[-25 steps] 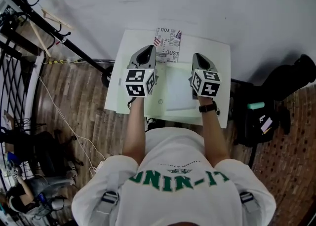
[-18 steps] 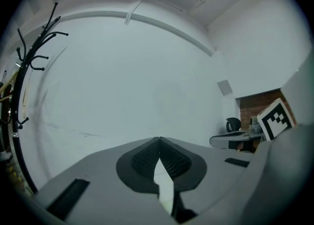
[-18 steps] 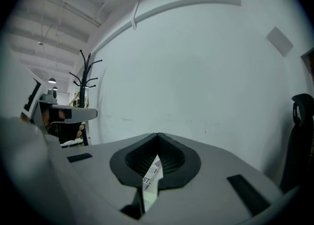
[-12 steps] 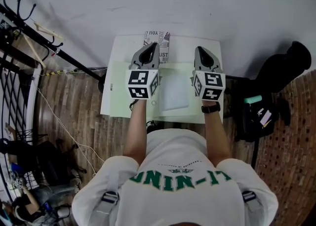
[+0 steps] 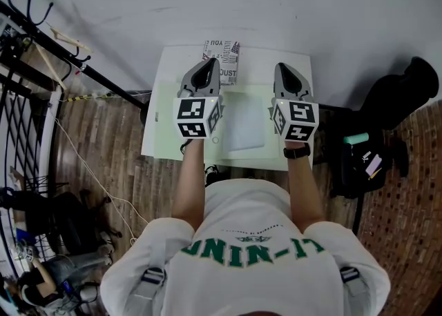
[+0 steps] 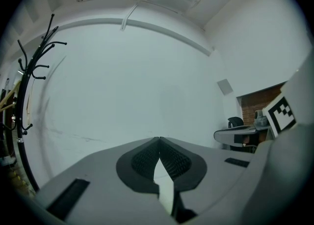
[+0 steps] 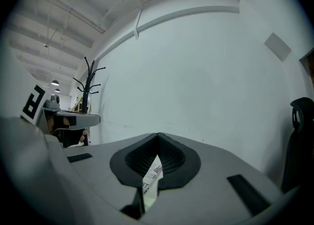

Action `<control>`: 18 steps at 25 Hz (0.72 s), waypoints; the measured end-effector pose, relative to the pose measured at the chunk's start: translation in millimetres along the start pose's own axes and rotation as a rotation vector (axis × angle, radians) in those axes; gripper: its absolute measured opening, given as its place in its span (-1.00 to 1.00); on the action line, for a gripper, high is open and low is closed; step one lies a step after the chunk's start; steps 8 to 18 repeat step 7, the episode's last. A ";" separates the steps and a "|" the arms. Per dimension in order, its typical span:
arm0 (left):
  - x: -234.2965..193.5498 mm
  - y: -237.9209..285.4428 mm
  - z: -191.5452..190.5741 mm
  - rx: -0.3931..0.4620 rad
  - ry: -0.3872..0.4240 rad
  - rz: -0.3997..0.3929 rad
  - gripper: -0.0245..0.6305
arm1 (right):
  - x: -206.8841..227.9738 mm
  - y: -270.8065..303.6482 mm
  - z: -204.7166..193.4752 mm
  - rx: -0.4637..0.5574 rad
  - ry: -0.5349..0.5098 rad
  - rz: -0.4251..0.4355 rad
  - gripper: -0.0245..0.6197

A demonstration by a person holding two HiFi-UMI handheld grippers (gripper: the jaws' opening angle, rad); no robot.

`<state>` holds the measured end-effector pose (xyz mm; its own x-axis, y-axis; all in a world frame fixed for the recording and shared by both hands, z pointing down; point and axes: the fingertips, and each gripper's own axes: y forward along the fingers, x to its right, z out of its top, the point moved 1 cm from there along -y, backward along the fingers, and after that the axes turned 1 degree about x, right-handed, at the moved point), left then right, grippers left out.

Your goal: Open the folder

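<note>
the head camera sits above the person (image 5: 242, 239) and stares almost straight down from a fair way off, taking in the desk (image 5: 173, 59) and the wood floor (image 5: 117, 142) beside it. the cameras on the left gripper (image 5: 209, 66) and the right gripper (image 5: 283, 70) each ride low and close behind their own jaws, facing level at the white wall (image 6: 147, 71). both share that wall and the coat rack (image 6: 34, 67), and each catches the other gripper at its inner edge.

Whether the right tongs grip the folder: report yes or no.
No: the right tongs are shut on nothing, facing the wall; the folder lies on the table.
</note>
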<state>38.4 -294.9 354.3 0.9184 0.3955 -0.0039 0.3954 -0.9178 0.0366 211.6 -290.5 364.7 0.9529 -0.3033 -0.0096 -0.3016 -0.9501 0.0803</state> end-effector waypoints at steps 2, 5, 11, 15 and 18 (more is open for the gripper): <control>2.8 -3.5 -0.7 0.004 0.006 0.007 -0.88 | 0.7 -3.8 0.6 0.008 0.003 0.007 -0.88; 6.3 -2.4 -5.8 0.001 0.019 0.015 -0.88 | 4.0 -5.0 -1.0 0.016 0.014 0.018 -0.88; 7.7 -0.5 -10.8 -0.007 0.031 0.020 -0.88 | 6.3 -4.6 -2.5 0.019 0.022 0.025 -0.88; 7.7 -0.5 -10.8 -0.007 0.031 0.020 -0.88 | 6.3 -4.6 -2.5 0.019 0.022 0.025 -0.88; 7.7 -0.5 -10.8 -0.007 0.031 0.020 -0.88 | 6.3 -4.6 -2.5 0.019 0.022 0.025 -0.88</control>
